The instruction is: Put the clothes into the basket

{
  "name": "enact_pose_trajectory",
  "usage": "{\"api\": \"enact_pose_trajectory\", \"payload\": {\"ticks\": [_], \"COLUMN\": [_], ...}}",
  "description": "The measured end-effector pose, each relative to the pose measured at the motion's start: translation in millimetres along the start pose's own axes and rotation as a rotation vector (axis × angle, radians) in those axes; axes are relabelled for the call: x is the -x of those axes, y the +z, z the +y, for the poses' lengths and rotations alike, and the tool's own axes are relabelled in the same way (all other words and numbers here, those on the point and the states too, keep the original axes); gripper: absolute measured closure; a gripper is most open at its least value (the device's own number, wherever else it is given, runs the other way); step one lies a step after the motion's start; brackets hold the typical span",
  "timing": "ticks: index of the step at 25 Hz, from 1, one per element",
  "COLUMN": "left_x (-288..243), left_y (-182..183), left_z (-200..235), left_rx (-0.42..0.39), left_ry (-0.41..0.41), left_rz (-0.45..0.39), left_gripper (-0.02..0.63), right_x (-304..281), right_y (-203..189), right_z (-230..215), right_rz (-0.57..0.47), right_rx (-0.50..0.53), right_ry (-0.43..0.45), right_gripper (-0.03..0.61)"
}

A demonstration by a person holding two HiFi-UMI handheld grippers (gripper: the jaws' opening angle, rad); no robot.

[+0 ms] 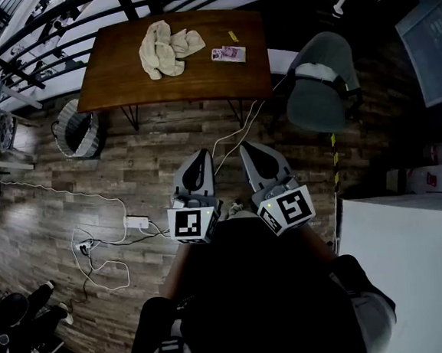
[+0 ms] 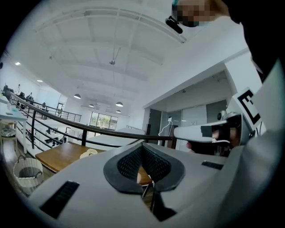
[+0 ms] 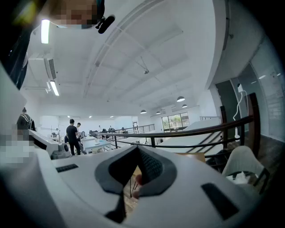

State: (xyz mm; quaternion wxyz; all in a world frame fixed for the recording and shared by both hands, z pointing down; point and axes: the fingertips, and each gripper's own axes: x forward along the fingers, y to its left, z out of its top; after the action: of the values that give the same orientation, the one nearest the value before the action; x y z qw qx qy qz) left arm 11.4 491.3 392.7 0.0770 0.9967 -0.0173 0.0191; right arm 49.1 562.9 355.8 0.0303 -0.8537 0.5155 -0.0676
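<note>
On the far wooden table (image 1: 121, 84) the cream clothes (image 1: 165, 49) lie heaped, the wicker basket (image 1: 77, 131) on the floor (image 1: 157, 150) left of it; near you, your left gripper (image 1: 199, 158) and right gripper (image 1: 249, 149) are clenched on nothing

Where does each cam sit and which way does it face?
Head view: on the person's head, steeply down at table, clothes, wicker basket; left gripper, right gripper and torso show.
Left gripper view: on the left gripper, level over its shut jaws toward table, clothes, basket; right gripper at right.
Right gripper view: on the right gripper, level over its shut jaws toward railing, chair.
Shared: head and left gripper views both show table, clothes, basket.
</note>
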Motion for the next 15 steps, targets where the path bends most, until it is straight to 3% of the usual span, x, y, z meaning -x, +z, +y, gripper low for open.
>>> {"api": "enact_pose_trajectory", "payload": {"ticks": [6,15], "left_x": [12.7,38.6], "left_y": [15.2,19.8], "left_z": [-27.9,-21.5], "left_rx": [-0.041,-0.049], "left_ry": [0.018,0.087], "left_rz": [-0.036,-0.041], "left_gripper": [0.601,0.601], "right_x": [22.1,25.7], "right_y": [9.9,2.5], "right_z": [1.4,22.4], "right_rz": [-0.038,-0.028], "right_rx": [0.004,-0.012], "right_ry": [0.039,0.105], "right_gripper": [0.571,0.571]}}
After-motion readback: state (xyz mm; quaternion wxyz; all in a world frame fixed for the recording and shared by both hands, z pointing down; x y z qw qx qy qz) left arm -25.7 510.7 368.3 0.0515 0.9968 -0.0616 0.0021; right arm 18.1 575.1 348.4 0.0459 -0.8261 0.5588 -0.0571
